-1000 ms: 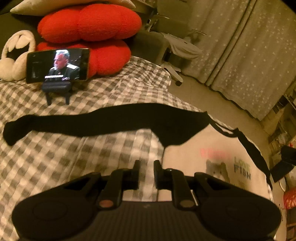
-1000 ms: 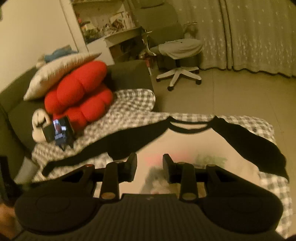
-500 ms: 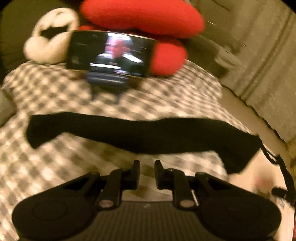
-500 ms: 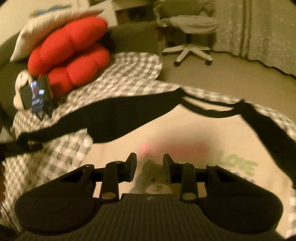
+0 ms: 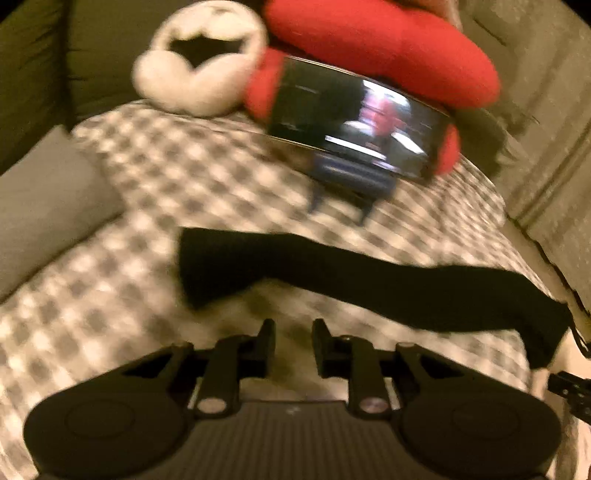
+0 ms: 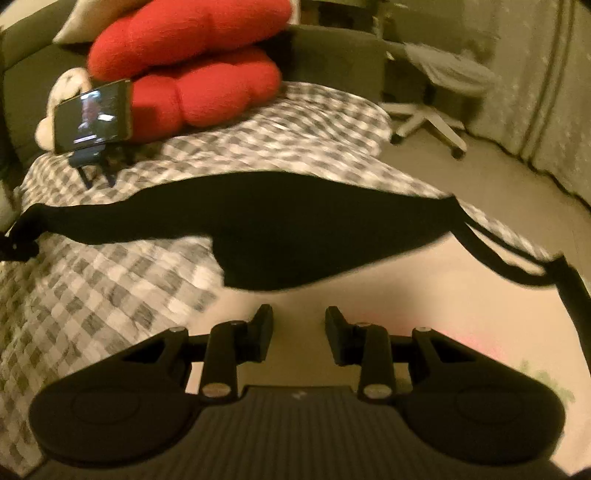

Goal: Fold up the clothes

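From my left wrist camera, my left gripper (image 5: 293, 334) points down at the checked bedspread (image 5: 122, 284), and its jaws are opening with nothing between them but the cloth below. Just ahead lies the black sleeve (image 5: 369, 280) of the shirt, stretched flat across the checks, its cuff end toward the left of the picture. Beyond it a phone (image 5: 354, 134) stands on a small stand, its screen lit. Behind the phone sit a red plush cushion (image 5: 376, 40) and a white plush toy (image 5: 199, 62), against a dark sofa back (image 5: 88, 55). A grey pad (image 5: 44, 199) lies at the left edge of the spread. The whole view is blurred.

From my right wrist camera, my right gripper (image 6: 298, 325) has its jaws apart and empty, over the pale body of the shirt (image 6: 461, 295). The shirt lies spread flat on the checked spread, face up, with black sleeves and a black neck trim; a faint pink and green print shows at the lower right. Its long sleeve runs left across the bed to the picture's edge. Farther back stand the phone (image 6: 92, 116) and the red cushions (image 6: 195, 62), a pale pillow (image 6: 85, 18) above them. Off the bed, bare floor (image 6: 491, 181) reaches an office chair (image 6: 432, 99) and patterned curtains (image 6: 535, 74).
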Available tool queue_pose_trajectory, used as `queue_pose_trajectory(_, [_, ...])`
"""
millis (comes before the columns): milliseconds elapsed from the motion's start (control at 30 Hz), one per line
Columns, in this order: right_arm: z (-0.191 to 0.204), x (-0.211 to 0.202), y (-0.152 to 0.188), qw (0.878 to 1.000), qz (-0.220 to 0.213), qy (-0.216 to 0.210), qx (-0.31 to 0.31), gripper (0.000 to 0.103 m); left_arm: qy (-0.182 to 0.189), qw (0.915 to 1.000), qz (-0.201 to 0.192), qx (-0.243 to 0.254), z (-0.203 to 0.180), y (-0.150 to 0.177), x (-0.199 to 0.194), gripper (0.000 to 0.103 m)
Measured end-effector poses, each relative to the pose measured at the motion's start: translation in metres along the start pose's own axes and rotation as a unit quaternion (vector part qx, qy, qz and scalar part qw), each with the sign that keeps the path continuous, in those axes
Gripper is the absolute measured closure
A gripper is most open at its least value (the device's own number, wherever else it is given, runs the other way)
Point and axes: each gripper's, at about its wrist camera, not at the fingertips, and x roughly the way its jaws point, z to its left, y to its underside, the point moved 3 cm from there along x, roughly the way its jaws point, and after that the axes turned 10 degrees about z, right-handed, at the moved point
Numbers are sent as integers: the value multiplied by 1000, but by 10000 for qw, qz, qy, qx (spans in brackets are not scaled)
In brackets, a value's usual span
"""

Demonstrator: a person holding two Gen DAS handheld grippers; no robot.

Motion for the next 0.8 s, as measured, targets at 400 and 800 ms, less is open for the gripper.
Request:
queue_pose_trajectory(400, [33, 22, -28, 9941, -483, 54, -969, 67, 212, 9984, -439, 282, 39, -18, 17, 67])
queue_pose_trajectory(800, [28, 0, -38, 9881, -758, -248, -1315, 96, 614, 9962, -564, 236, 61, -39, -8, 103])
